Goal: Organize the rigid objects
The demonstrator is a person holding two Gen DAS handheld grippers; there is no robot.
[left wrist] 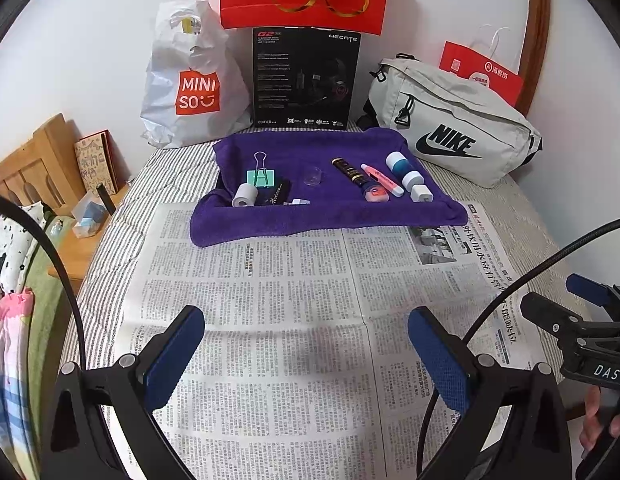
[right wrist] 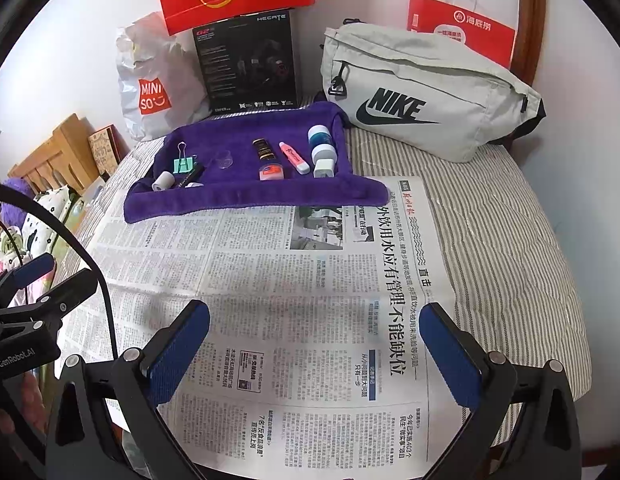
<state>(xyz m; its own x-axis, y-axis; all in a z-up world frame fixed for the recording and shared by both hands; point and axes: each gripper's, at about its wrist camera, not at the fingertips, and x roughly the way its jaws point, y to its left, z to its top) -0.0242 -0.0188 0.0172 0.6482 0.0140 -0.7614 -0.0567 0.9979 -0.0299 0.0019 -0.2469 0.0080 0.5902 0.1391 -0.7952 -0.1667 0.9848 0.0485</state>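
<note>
Both tools are held low over the newspaper (left wrist: 270,300), well short of the work. The left gripper (left wrist: 306,356) is spread wide with nothing between its blue pads; the right gripper (right wrist: 314,354) is likewise spread and empty.

The rigid objects are all found on the purple towel (left wrist: 330,216) at the far end of the paper. On the left side: a green binder clip (left wrist: 261,176), a small white roll (left wrist: 244,195) and a dark flat item (left wrist: 276,196) touching it. Near the middle: a clear cup (left wrist: 312,176). On the right side, packed close: a black-and-gold tube (left wrist: 348,170), a pink highlighter (left wrist: 380,180), an orange-pink round piece (left wrist: 377,193), and two white-capped bottles (left wrist: 402,168) with a white block (left wrist: 422,194) just in front.

Risks noted:
- The right cluster is tightly spaced, so a neighbour is likely to be knocked or dragged when one item is closed on.
- The tube, highlighter, roll and bottles appear round and may roll off the towel's sagging front edge if nudged.
- The clear cup is faint against the cloth; its rim is hard to locate and it may be tipped. Whether it stands upright cannot be confirmed from either view.
- The towel is loose and bunched; it could be pinched with an item and everything shifted.
- The cables (left wrist: 510,292) hang close to both tools and could snag.
</note>
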